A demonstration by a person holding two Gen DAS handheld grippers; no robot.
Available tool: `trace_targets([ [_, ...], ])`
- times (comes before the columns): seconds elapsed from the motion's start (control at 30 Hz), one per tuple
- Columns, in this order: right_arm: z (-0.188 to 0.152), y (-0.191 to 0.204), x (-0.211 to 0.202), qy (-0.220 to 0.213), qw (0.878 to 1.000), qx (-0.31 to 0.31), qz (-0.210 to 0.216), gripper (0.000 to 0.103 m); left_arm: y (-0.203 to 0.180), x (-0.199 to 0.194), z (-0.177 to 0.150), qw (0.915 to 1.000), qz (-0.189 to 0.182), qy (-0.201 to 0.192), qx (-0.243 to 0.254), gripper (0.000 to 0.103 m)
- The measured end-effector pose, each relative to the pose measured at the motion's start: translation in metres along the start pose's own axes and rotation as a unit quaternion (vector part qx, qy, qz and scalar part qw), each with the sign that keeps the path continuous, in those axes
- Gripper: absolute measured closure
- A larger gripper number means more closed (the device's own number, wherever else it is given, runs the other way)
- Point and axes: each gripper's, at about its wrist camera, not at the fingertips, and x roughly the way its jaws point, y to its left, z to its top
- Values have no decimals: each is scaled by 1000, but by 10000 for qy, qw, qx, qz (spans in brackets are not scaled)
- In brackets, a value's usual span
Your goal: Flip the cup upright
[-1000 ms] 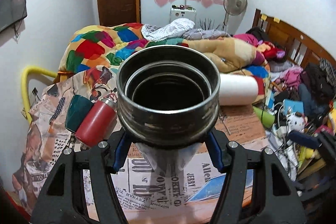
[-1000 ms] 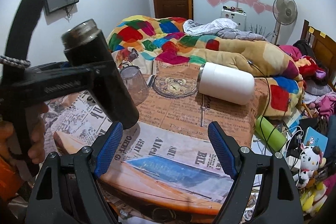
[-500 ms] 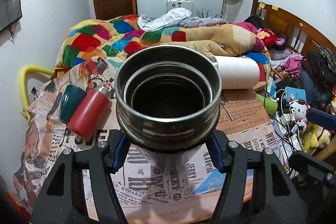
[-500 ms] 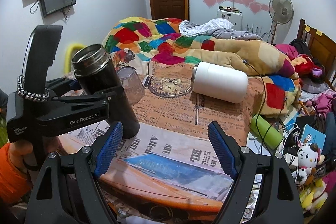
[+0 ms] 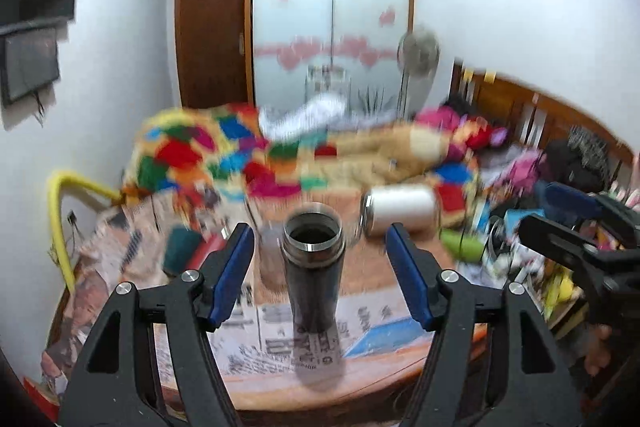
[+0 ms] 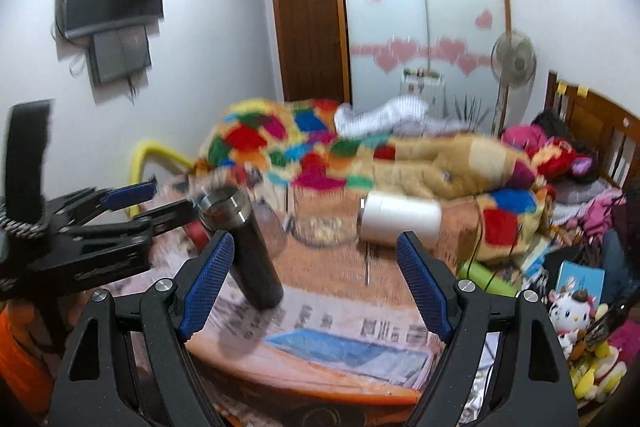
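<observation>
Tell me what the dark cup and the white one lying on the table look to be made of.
Dark cup: apparently metal, glossy dark body, bare steel-coloured collar that catches light. White cup: smooth white shell with a silvery rim; painted metal or plastic, blur leaves that open.

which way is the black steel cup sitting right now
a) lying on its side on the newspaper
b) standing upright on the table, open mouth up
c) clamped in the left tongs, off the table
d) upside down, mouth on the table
b: the black steel cup stands on its base on the newspaper-covered table, open mouth up, with the left tongs spread wide and touching neither side of it.
</observation>
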Motion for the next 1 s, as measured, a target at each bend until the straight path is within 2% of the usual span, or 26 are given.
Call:
trace_targets([
  [0.07,8,8,-21,-322,9995,11,28,22,-2,-40,6,9987,129,-491,45,32],
  [0.17,15,20,-49,-762,9971,-1,27,22,-7,-83,7,9946,286,-993,76,29],
  [0.37,17,45,-81,-1304,9914,-121,-29,21,-7,-133,-1,9870,484,-1532,-33,12],
  [0.53,12,54,-89,-1453,9892,-165,-89,8,-3,-148,-10,9845,658,-1612,-205,1],
  [0.7,8,57,-91,-1461,9888,-233,-176,0,2,-152,-18,9841,736,-1560,-427,0],
  [0.83,6,57,-91,-1391,9899,-239,-148,0,3,-156,-23,9826,893,-1567,-448,0],
  [1.0,1,56,-96,-1352,9905,-235,-113,0,3,-158,-26,9823,920,-1570,-443,0],
])
